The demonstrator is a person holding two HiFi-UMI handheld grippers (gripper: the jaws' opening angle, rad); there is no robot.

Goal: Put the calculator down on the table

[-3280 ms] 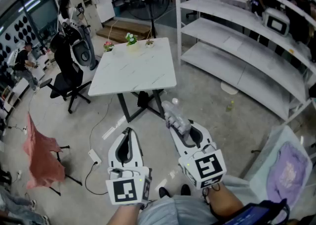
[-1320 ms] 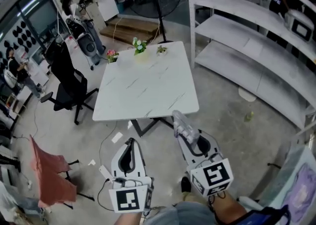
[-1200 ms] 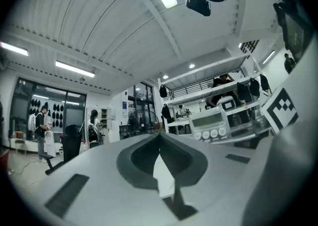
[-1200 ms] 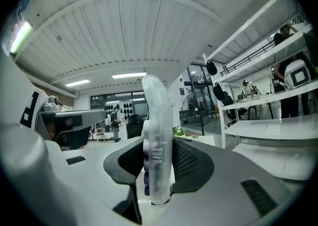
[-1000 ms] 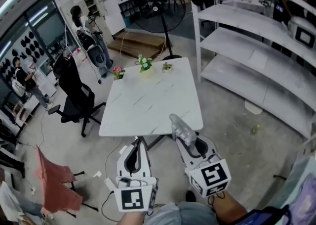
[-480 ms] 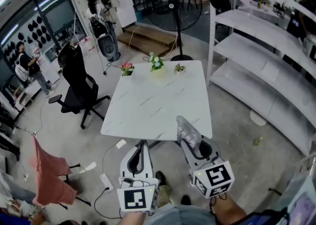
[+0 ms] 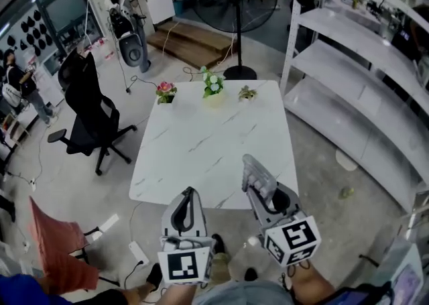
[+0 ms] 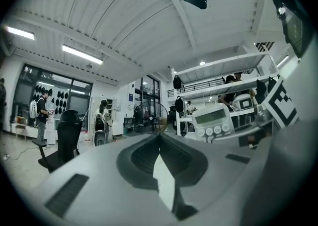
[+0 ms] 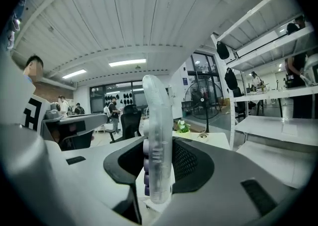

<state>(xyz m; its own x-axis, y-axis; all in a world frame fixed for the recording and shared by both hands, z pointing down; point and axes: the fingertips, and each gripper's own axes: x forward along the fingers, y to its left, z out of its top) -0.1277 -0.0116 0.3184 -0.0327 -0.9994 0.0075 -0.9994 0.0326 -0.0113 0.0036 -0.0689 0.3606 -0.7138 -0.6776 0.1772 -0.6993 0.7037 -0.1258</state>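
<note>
The head view alone takes in the white worktop [image 7: 201, 136], with three small potted plants [image 7: 213, 84] along its far edge, a black chair [image 7: 90, 119] to its left and white shelves [image 7: 362, 82] to its right. In it both claws sit at the worktop's near edge. The calculator [image 7: 257, 177] stands on edge in the right claw [image 7: 263, 198], against the worktop's near right corner and not lying on it; its height above the surface cannot be judged. The right gripper view shows the grip closely: the right claw [image 9: 158, 159] has its jaws partly apart and pressed on the sides of the calculator [image 9: 156, 120], which appears edge-on as a clear case with a column of dark buttons, its face out of sight. Only the left gripper view shows that face: the calculator [image 8: 213, 120] with its grey display and round keys, though its lower part is cut off by the claw's body. The same view shows the left claw [image 8: 159, 138] with its jaws closed tip to tip and nothing between them. The left claw [image 7: 187, 195] looks narrow and empty from above too.
</note>
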